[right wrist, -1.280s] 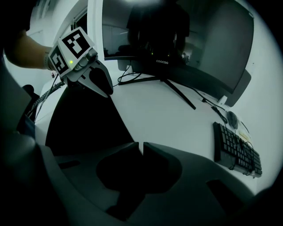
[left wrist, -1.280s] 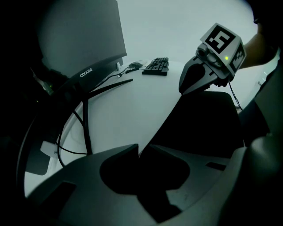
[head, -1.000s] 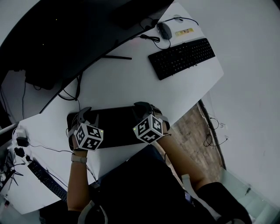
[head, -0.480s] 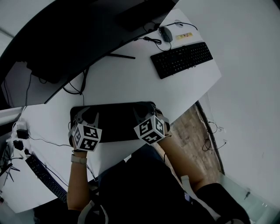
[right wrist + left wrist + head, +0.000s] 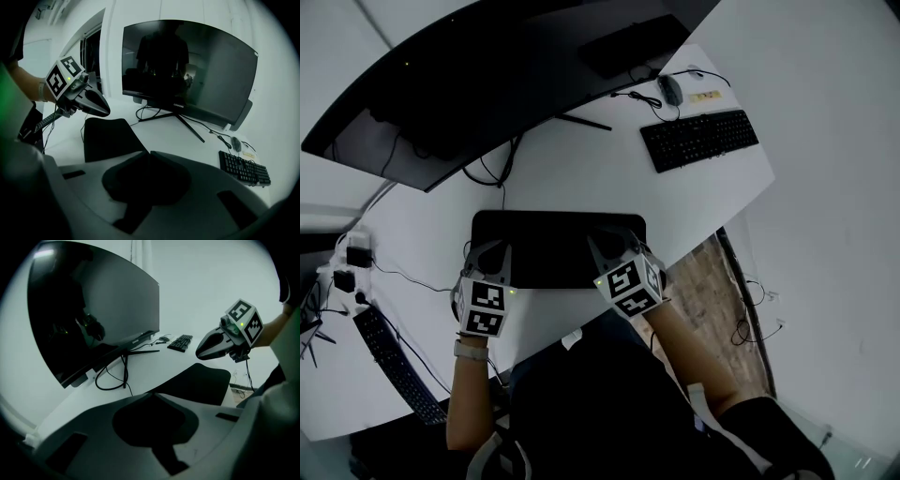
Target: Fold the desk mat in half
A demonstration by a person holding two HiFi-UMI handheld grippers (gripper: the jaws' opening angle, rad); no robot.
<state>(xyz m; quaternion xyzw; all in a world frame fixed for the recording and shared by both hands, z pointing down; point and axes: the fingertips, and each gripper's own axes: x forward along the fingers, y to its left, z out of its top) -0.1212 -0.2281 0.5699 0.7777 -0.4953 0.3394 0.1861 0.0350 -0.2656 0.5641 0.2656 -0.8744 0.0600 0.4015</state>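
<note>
Left gripper (image 5: 152, 395): jaws have just been closing and now meet on the near edge of the desk mat (image 5: 558, 246).
Right gripper (image 5: 146, 153): clamped on the same edge.
Risk: the bites look thin, so the edge may slip out mid-fold, and uneven hands would skew the halves.
Desk (image 5: 581, 178): white and smooth; the mat lies ahead of both tips.
Beyond: curved monitor (image 5: 506, 66) and keyboard (image 5: 698, 139).

The desk mat (image 5: 553, 248) is black, the desk (image 5: 581, 178) white, the keyboard (image 5: 698, 139) and monitor (image 5: 487, 84) black

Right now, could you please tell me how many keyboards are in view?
2. One black keyboard lies at the desk's far right, by the mouse; the second keyboard lies at the near left, beside the person's left arm. Others may be hidden beneath the monitor.
</note>
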